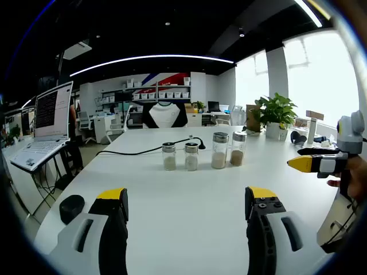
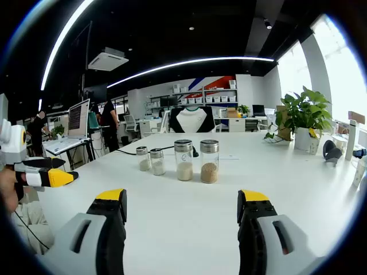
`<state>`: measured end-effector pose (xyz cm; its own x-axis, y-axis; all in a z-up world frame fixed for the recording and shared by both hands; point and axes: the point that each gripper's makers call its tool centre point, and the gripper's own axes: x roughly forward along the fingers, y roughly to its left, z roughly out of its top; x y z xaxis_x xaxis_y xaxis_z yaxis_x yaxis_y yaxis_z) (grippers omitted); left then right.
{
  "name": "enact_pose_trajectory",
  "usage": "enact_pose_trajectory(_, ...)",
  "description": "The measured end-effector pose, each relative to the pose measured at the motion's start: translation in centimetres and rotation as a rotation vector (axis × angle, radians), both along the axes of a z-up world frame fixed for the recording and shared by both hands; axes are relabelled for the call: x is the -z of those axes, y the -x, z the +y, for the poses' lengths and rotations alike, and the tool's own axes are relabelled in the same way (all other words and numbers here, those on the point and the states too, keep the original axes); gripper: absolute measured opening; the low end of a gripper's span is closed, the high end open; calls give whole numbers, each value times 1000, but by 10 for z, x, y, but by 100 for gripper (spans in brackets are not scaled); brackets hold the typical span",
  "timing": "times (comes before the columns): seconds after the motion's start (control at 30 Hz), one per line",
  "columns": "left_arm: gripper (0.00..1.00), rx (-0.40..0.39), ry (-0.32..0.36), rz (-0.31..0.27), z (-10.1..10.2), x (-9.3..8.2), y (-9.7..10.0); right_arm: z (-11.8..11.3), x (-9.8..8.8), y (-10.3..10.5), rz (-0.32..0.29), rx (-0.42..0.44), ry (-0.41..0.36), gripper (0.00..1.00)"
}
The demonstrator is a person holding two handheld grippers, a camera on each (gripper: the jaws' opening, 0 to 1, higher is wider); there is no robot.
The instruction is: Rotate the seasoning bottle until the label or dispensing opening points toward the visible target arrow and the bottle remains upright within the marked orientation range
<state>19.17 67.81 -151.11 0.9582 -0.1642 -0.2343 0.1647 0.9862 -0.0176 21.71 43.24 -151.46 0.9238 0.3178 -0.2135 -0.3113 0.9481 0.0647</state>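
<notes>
Left gripper (image 1: 186, 206) and right gripper (image 2: 182, 207) at 6 o'clock, both jaws spread wide, gripping nothing. White table (image 2: 189, 229) bare between. Seasoning bottles (image 2: 196, 160) at 12 o'clock, well apart from jaws, upright in row. Glass likely rigid, smooth, breakable; best gripped mid-body. No label text legible.

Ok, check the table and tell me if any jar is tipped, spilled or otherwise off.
Nothing stands out. All four jars stand upright in a row on the white table, lids on, with no powder spilled around them. The black cable behind them lies flat. Both hand-held grippers are open and clear of the jars.
</notes>
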Motion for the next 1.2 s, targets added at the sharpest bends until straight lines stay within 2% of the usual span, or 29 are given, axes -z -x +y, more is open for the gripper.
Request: enact_pose_trajectory(1.2,88,6,6,17,0,8,2,0,3,4,13,-14,1,77)
